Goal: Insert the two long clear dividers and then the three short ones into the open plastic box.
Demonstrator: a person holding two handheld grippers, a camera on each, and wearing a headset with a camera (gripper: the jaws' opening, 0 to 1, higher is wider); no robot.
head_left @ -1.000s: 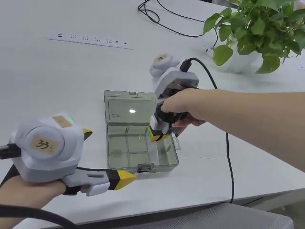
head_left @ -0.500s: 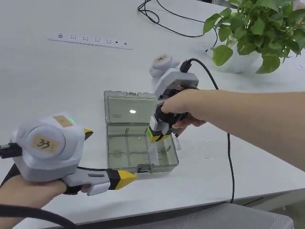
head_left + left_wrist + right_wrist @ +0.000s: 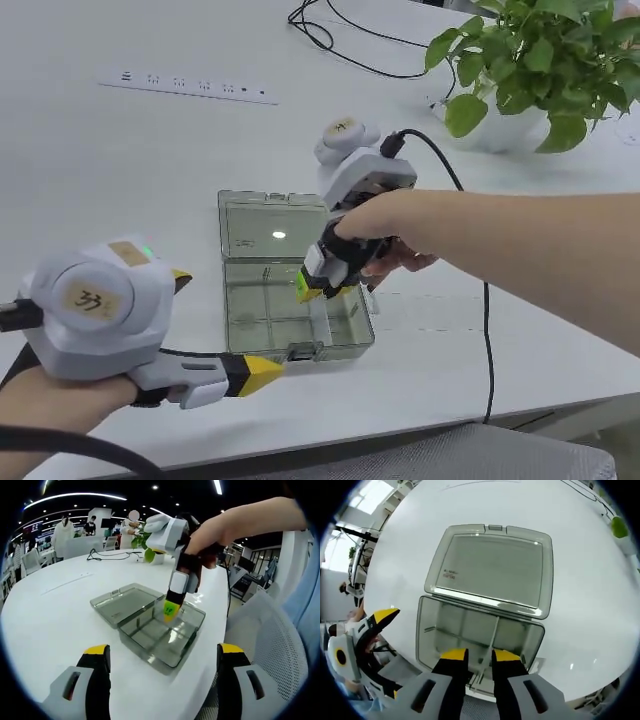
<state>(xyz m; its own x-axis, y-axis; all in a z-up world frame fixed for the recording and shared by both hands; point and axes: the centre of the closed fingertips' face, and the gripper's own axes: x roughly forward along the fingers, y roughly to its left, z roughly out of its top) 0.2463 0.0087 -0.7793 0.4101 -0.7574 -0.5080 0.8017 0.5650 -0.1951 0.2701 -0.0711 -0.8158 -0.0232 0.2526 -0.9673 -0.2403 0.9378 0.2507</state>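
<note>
Near side of the plastic box, left tongs: held in the person's left hand off the box's front-left corner, above the bench; the 2 yellow-tipped jaws stand wide apart with nothing between them, pointing toward the box.
Plastic box: open on the bench, smoky clear; the base lies nearest, and clear partitions already cross it into compartments, their count hard to tell.
Short divider: a clear strip upright in the right part of the base, running front to back, its near end by the front wall.
Right tongs: held in the right hand, tilted down over the base's right half, tips just above the short divider; the jaws are narrow, and in the right gripper view the strip runs along the gap between them; whether they pinch it cannot be told.
Lid: hinged at the base's far edge, lying flat on the bench, inner face up.
Black cable: leaves the right tongs and trails right of the box, off the bench's near edge.
White device: on the bench just beyond the lid's far-right corner.
Power strip: white, well beyond the box, far left.
Potted plant: green leaves, white pot, well beyond the box, far right.
</note>
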